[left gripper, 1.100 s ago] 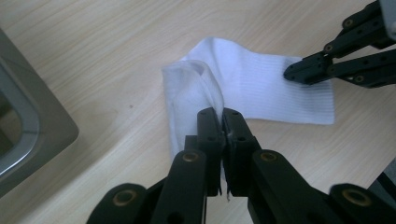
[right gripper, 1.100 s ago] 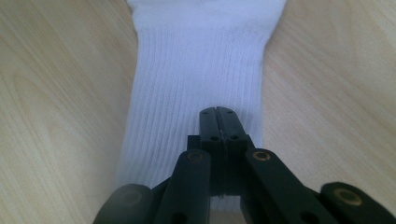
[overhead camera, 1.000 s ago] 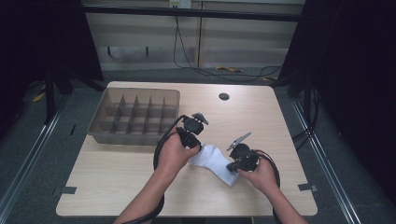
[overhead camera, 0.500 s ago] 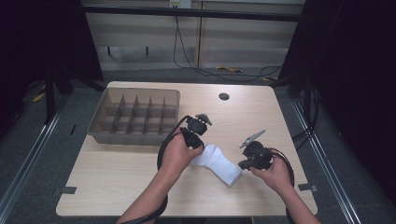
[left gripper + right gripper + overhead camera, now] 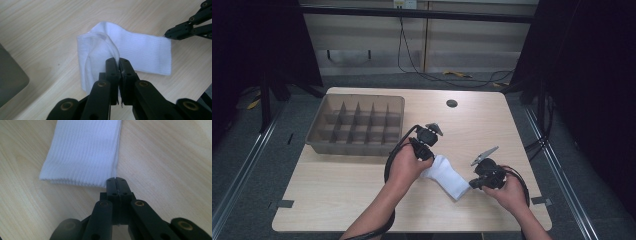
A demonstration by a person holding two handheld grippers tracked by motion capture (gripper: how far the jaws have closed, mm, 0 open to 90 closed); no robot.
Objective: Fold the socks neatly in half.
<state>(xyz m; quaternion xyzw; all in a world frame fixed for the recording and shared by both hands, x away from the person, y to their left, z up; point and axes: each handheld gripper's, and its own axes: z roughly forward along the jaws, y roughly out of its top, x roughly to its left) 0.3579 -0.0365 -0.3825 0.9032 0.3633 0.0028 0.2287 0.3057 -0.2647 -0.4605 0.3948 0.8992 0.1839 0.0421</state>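
A grey-brown divider tray point(image 5: 319, 134) sits at the far left of the light wooden table point(image 5: 342, 190), its inside split into small compartments (3 rows of them). A round dark grommet hole point(image 5: 451, 103) marks the tabletop's far edge. Cables point(image 5: 432, 75) trail across the floor behind.

The white ribbed knit-cloth sock point(image 5: 140, 51) looks soft and matt, with fine lengthwise ribs along its cuff and a smoother weave where it is folded over. It lies on the pale wood-grain counter point(image 5: 170, 157), whose surface is smooth with a faint sheen and thin brown streaks. The black left claw point(image 5: 118, 62) and black right claw point(image 5: 116, 181) look like hard matt plastic with dull brass-coloured rivets, and the grey-brown compartment tray point(image 5: 357, 125) seems matt plastic.
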